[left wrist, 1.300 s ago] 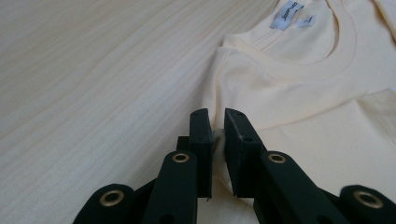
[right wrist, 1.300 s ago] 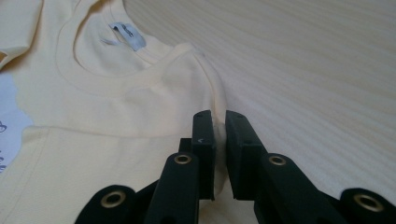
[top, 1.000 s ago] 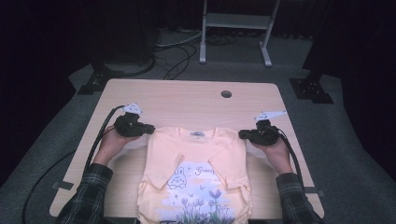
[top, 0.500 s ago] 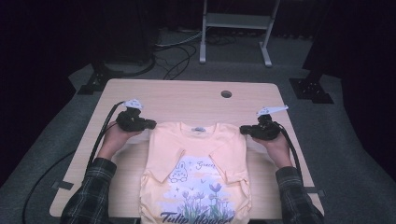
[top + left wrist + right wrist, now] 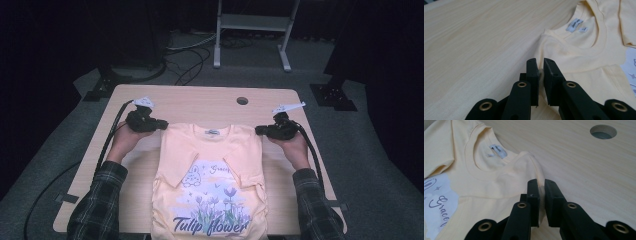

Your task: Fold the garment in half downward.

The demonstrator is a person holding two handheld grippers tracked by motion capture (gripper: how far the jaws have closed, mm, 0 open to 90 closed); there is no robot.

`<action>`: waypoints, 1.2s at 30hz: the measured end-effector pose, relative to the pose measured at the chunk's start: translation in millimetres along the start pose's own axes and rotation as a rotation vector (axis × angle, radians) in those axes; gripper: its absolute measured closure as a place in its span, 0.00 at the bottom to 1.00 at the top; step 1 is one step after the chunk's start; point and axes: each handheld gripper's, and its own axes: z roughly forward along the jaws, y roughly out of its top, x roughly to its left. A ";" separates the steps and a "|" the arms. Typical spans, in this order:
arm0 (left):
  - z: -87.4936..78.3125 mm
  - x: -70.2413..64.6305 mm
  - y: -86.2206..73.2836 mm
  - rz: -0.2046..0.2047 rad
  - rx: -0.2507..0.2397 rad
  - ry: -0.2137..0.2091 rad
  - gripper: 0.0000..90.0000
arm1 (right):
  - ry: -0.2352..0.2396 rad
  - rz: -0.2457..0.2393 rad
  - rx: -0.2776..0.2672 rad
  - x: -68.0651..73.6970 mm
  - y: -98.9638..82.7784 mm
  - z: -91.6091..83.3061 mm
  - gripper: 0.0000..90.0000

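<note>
A pale yellow T-shirt [image 5: 212, 170] with a bunny and "Tulip flower" print lies front up on the wooden table [image 5: 200, 102], both sleeves folded inward over the chest. My left gripper [image 5: 164, 123] is shut on the shirt's left shoulder edge; in the left gripper view the cloth [image 5: 574, 57] is pinched between the black jaws [image 5: 541, 62]. My right gripper [image 5: 258, 130] is shut on the opposite shoulder edge, with fabric [image 5: 499, 175] squeezed between its jaws [image 5: 541, 182]. The collar label [image 5: 574, 25] [image 5: 497, 150] faces up.
A round cable hole [image 5: 242, 100] [image 5: 603, 131] sits in the table behind the shirt toward the right. The shirt's hem hangs over the near table edge. A metal stand [image 5: 252, 30] and cables lie on the dark floor beyond.
Both grippers have drawn the shoulders away from me, sliding the shirt farther up the table; more of the print now shows.
</note>
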 end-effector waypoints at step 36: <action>-49.5 -35.3 -1.9 0.029 -0.121 0.021 0.93 | -0.007 -0.073 -0.061 32.1 2.9 -44.0 0.92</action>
